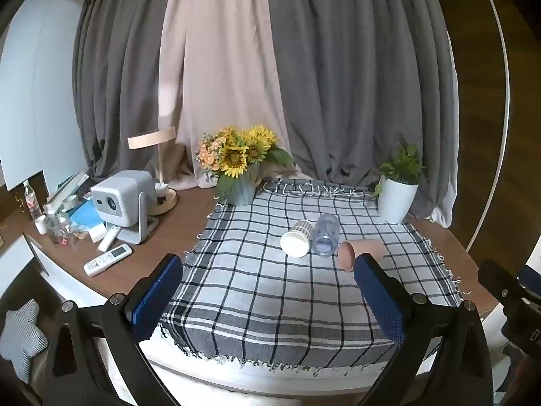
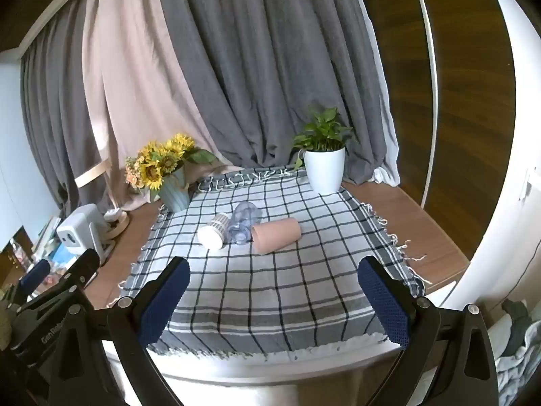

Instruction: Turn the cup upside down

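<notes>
Three cups lie on their sides, close together, in the middle of a checked cloth (image 1: 257, 291) (image 2: 270, 291). They are a white patterned cup (image 1: 297, 239) (image 2: 213, 232), a clear plastic cup (image 1: 325, 239) (image 2: 244, 223) and a pink cup (image 1: 358, 252) (image 2: 276, 235), mouths facing the camera. My left gripper (image 1: 267, 274) is open and empty, short of the cups. Its right finger overlaps the pink cup's image. My right gripper (image 2: 274, 277) is open and empty, short of the cups.
A sunflower vase (image 1: 240, 165) (image 2: 169, 172) and a white potted plant (image 1: 399, 189) (image 2: 324, 159) stand at the cloth's far corners. A projector (image 1: 125, 199), lamp (image 1: 159, 165), remote (image 1: 107, 259) and clutter sit on the left. Curtains hang behind.
</notes>
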